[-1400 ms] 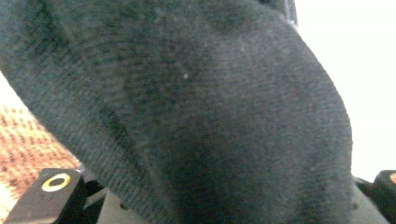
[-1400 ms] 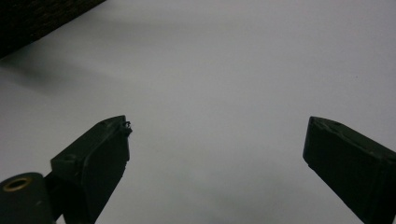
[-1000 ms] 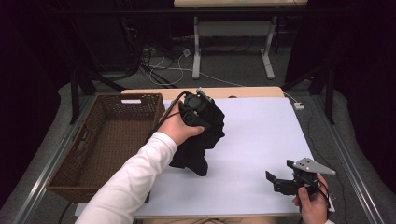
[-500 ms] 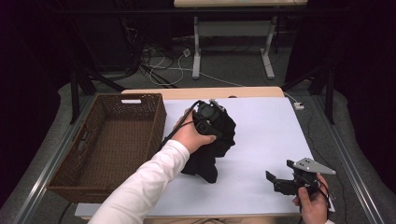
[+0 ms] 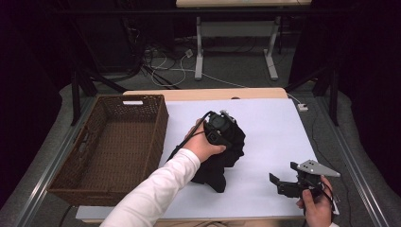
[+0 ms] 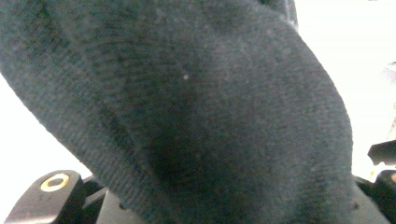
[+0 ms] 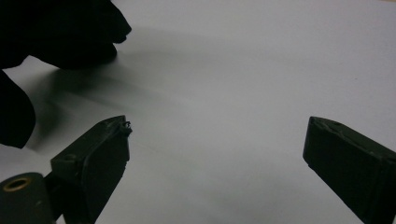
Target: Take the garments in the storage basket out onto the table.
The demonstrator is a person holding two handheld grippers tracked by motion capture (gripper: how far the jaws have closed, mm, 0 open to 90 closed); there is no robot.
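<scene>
Black garment (image 5: 222, 161), centre of the high view: knitted cloth, matt, fine ribbed weave with a slightly fuzzy nap, plain in the left gripper view (image 6: 196, 107).
Basket (image 5: 71, 182), left of frame: woven wicker, brown, rough and matt.
Table (image 5: 274, 132): smooth white top, matt with a faint sheen; pale wood edge along the far side.
Left tool (image 5: 221, 128): black plastic body, matt.
Right tool (image 5: 283, 185), lower right: matt black plastic jaws with a slightly grainy face; grey flat plate of dull metal look on top.
Sleeve (image 5: 156, 194): white cloth, soft, matt.
</scene>
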